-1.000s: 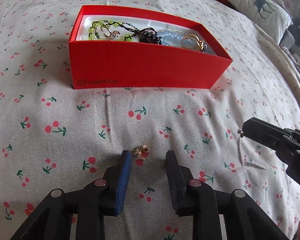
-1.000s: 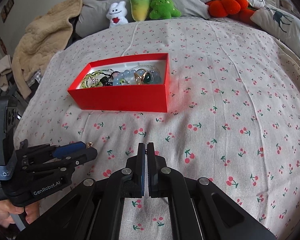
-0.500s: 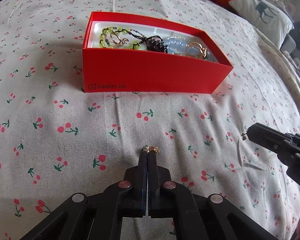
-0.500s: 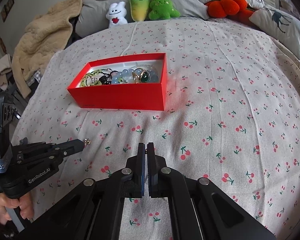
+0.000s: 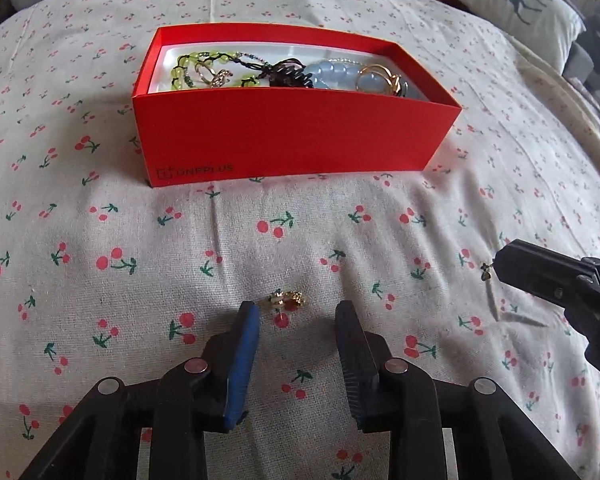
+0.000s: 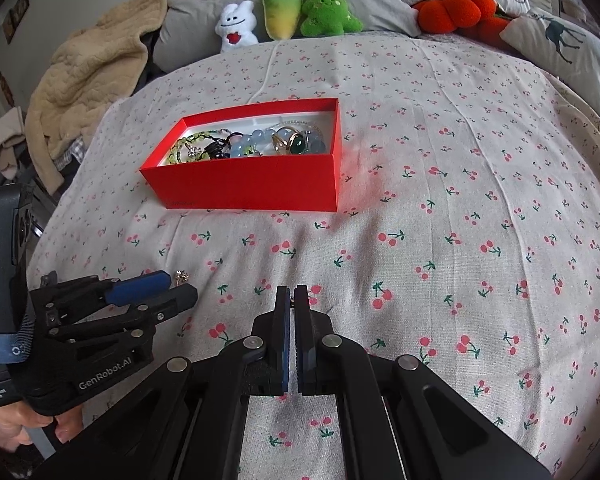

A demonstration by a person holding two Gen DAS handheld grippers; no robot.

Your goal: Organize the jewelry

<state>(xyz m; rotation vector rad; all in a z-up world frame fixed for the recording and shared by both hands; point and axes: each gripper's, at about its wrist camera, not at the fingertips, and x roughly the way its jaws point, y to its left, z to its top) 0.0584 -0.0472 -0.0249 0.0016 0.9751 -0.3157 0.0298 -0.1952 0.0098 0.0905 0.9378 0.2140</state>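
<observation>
Item: small gold earring [image 5: 287, 299] on the cherry-print bedspread [image 5: 100, 280], just short of the red cardboard box [image 5: 292, 136], released half a second after being pinched by left gripper [image 5: 296, 312], now spread; right gripper [image 6: 291, 294] clenched on tiny gold stud [image 5: 485, 271]; regrasp likely needed.

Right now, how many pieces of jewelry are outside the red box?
2. A gold earring lies on the bedspread inside the open left gripper. A tiny earring looks pinched in the shut right gripper. Folds may hide more.
</observation>
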